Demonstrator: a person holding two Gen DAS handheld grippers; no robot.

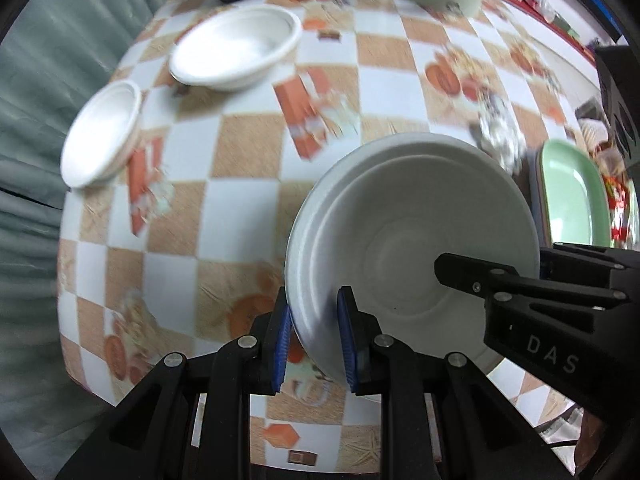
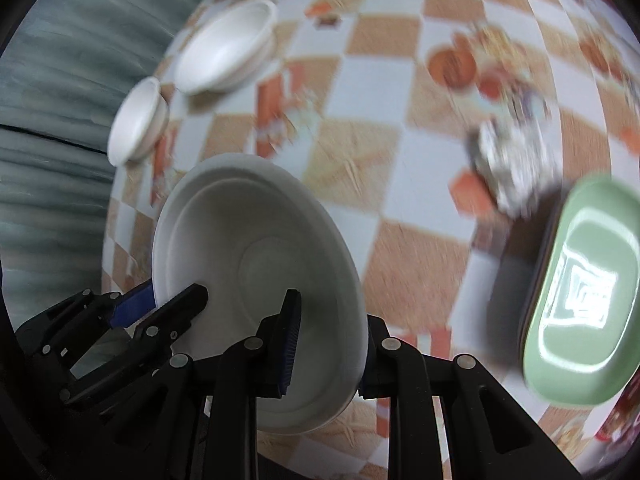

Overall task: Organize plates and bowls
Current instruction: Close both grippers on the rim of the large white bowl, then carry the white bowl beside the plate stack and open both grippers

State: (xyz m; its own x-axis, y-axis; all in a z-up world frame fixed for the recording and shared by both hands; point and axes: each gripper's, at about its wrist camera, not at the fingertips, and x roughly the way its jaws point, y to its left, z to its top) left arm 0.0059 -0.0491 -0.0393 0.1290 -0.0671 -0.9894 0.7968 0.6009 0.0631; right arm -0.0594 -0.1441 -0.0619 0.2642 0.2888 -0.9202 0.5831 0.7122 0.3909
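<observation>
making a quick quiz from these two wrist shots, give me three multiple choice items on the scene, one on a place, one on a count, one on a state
1. Where does the green tray lie relative to the held white bowl in the right wrist view?
A. to its right
B. to its left
C. under it

2. How many white bowls sit on the checkered tablecloth, apart from the held one?
A. none
B. two
C. four

3. How is the held white bowl gripped?
A. by the left gripper alone
B. by no gripper
C. by both grippers on its rim

Key: 1 A, the tray is at the right edge, the bowl left of centre. 2 B, a larger bowl and a smaller bowl rest near the far left edge. 3 C, the left gripper and right gripper each clamp the rim.
</observation>
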